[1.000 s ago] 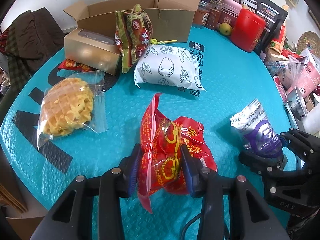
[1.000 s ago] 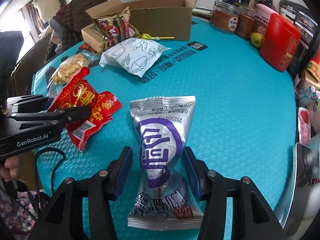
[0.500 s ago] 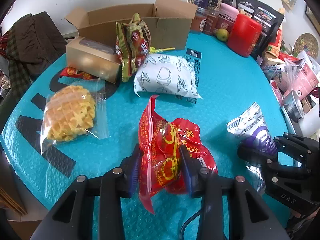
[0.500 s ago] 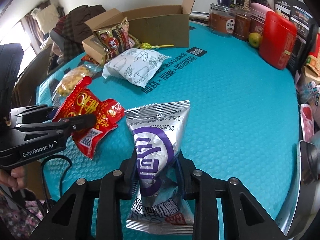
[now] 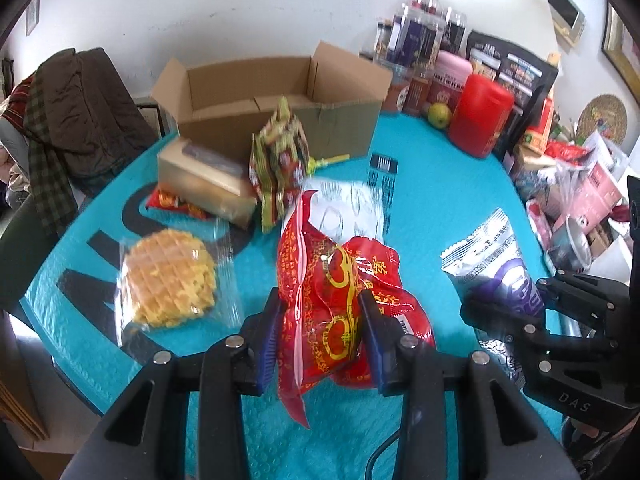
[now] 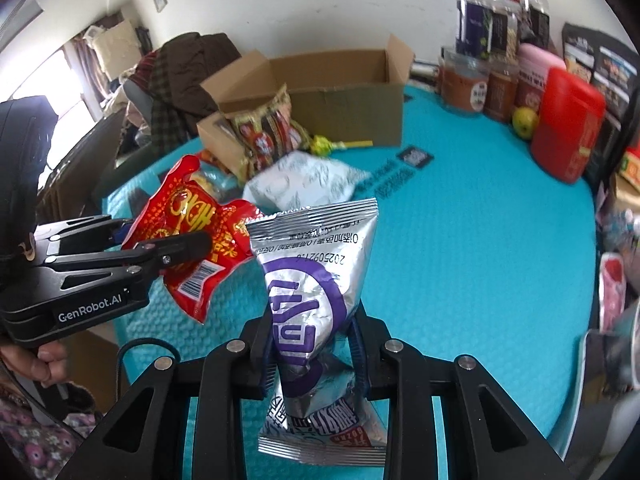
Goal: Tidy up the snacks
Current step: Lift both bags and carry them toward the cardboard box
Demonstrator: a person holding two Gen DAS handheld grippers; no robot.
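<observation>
Both claws are loaded: the left claw (image 5: 318, 338) is clamped on the red snack bag (image 5: 332, 304), and the right claw (image 6: 312, 354) has just closed onto the waist of the silver-purple snack bag (image 6: 316, 300); both bags hang clear of the turquoise surface (image 6: 460, 248), in front of the open cardboard box (image 5: 280, 100). To do this carry well, I would keep both grips firm, since the crinkly film could slip, and lift enough for the dangling tails to pass over the box's near wall. Between claws and box lie the white packet (image 6: 304, 184), the wrapped waffle (image 5: 172, 284) and the 2-tone green-red bag (image 5: 280, 160) leaning on the box front. The right side, before the red canister (image 6: 568, 120), looks freer.
</observation>
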